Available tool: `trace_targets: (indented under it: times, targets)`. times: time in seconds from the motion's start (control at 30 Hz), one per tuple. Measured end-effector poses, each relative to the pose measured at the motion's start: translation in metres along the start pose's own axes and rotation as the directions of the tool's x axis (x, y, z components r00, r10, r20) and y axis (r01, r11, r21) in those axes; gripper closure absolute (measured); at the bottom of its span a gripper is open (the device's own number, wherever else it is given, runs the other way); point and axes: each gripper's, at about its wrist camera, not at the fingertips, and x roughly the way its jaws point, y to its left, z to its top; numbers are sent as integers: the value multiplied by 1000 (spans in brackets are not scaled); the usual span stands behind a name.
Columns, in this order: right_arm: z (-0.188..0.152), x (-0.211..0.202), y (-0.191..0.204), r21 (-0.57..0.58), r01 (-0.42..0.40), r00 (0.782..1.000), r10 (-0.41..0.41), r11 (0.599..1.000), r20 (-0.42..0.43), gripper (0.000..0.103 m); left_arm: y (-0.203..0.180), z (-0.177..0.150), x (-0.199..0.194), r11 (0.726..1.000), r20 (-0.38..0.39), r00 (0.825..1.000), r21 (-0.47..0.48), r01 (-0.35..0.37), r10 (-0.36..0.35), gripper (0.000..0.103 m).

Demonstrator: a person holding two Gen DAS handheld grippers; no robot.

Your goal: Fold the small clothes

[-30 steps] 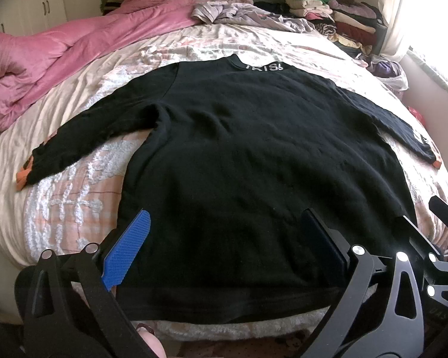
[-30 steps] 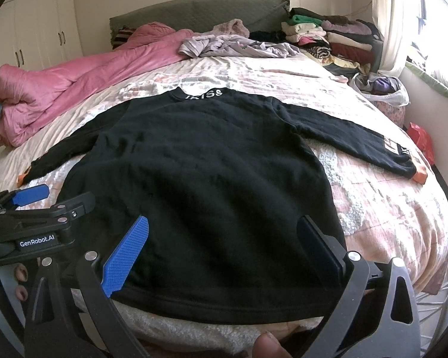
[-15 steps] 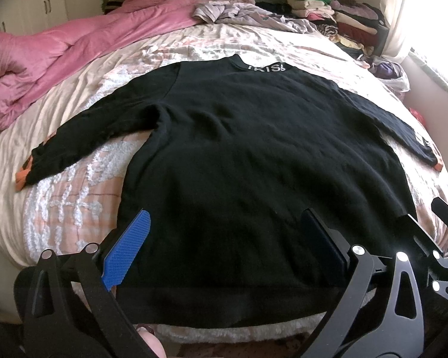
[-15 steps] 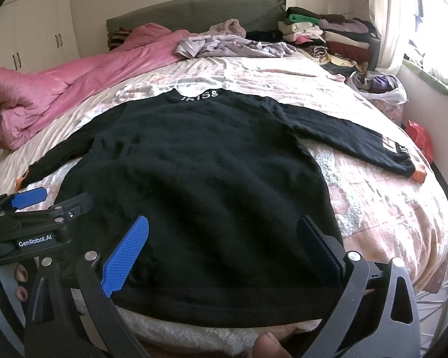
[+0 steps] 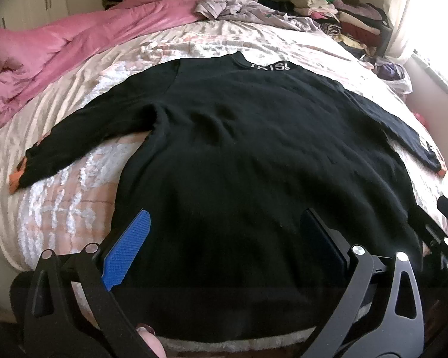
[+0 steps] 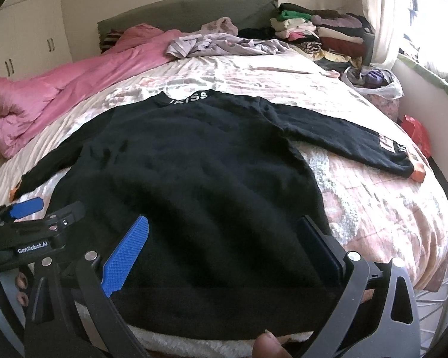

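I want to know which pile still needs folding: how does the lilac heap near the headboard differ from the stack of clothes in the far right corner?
The lilac heap is crumpled and spread loosely across the bed, while the stack of clothes is folded into flat layers. The heap is mostly one pale lilac colour; the stack mixes green, cream, pink and maroon. The heap lies low, the stack stands taller. Both sit at the head end, beyond the black sweater.

Left gripper (image 5: 224, 247) and right gripper (image 6: 221, 244): black skeletal frames with silver screw heads; each bears one blue textured pad and one dark pad on its fingers (image 6: 125, 255). White "GenRobot.AI" lettering marks the left unit; a fingertip shows near.
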Motion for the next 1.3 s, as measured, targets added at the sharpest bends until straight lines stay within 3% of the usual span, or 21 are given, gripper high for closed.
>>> trace_targets:
  times: [0.23,0.67,1.3]
  targets:
    - [18,17,-16,50,-3,1000,4,999,-31,4,2,12,14,1000,-8,1000,-10,-13,13,8]
    - [56,49,-53,108,108,994,-106,988,-29,4,4,46,36,999,-7,1000,-36,-16,15,8]
    - [100,81,-100,228,171,985,-165,959,-42,4,-23,108,68,1000,9,1000,0,-4,4,8]
